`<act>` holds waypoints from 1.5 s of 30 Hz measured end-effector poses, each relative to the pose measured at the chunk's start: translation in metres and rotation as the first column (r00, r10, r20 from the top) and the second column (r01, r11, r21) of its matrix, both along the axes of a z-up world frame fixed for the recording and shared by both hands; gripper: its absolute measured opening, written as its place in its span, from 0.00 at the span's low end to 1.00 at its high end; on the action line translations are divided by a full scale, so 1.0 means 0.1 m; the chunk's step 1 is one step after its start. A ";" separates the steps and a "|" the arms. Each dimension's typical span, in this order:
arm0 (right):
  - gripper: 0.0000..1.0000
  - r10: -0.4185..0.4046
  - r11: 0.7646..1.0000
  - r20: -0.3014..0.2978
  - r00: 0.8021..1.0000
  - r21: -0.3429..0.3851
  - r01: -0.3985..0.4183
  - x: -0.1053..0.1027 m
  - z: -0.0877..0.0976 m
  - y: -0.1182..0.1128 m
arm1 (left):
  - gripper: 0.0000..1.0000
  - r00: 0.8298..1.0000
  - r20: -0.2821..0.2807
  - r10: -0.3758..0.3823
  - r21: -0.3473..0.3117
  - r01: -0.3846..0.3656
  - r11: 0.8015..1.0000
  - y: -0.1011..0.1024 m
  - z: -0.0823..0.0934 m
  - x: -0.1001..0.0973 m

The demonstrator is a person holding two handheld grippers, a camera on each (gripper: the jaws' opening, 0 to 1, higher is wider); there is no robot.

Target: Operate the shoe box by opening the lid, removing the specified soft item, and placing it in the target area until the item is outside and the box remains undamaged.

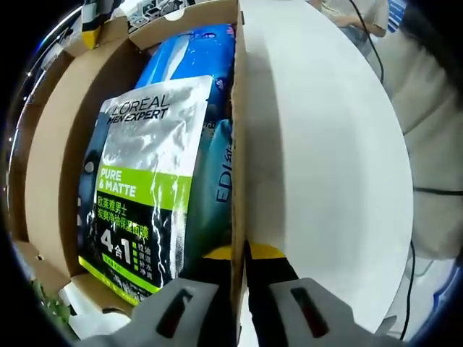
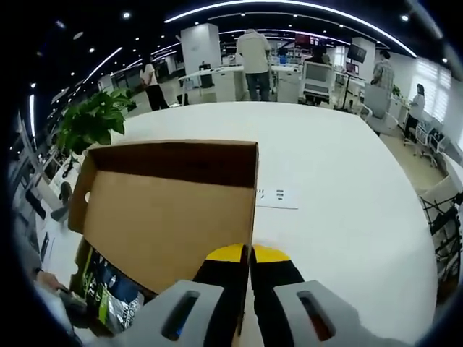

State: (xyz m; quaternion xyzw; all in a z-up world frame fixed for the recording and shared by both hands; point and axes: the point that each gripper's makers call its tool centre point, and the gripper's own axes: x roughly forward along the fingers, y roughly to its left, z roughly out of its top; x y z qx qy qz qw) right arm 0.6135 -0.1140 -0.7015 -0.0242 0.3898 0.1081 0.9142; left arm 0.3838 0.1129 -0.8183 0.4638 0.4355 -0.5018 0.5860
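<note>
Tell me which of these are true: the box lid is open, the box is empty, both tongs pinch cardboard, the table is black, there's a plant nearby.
1. The lid is open. True.
2. The box is empty. False: a L'Oreal pouch and blue packs lie inside.
3. Both tongs pinch cardboard. True: the left tongs and the right tongs each clamp an edge.
4. The table is black. False: white.
5. A plant stands nearby. True.

An open-plan office: white table (image 2: 340,181), rows of desks (image 2: 239,79), ceiling light strips (image 2: 289,6), potted plant (image 2: 94,119).
</note>
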 end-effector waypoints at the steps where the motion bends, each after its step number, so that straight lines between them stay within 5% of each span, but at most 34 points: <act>1: 0.00 -0.001 1.000 -0.007 1.000 -0.001 0.001 -0.01 -0.02 0.00 | 0.01 1.000 0.001 -0.001 -0.001 0.001 1.000 0.00 0.00 0.00; 6: 0.00 -0.022 1.000 -0.083 0.996 -0.002 0.022 -0.16 -0.18 -0.02 | 0.01 1.000 -0.002 0.000 0.000 0.000 1.000 0.00 0.00 0.00; 27: 0.02 0.031 0.999 -0.113 0.993 -0.025 -0.034 -0.23 -0.26 -0.04 | 0.01 1.000 -0.012 0.000 -0.001 0.000 1.000 0.01 0.00 -0.01; 45: 0.16 -0.001 0.998 -0.074 0.997 0.064 0.006 -0.35 0.04 -0.17 | 0.01 1.000 -0.010 0.008 0.001 -0.008 1.000 0.01 0.00 -0.01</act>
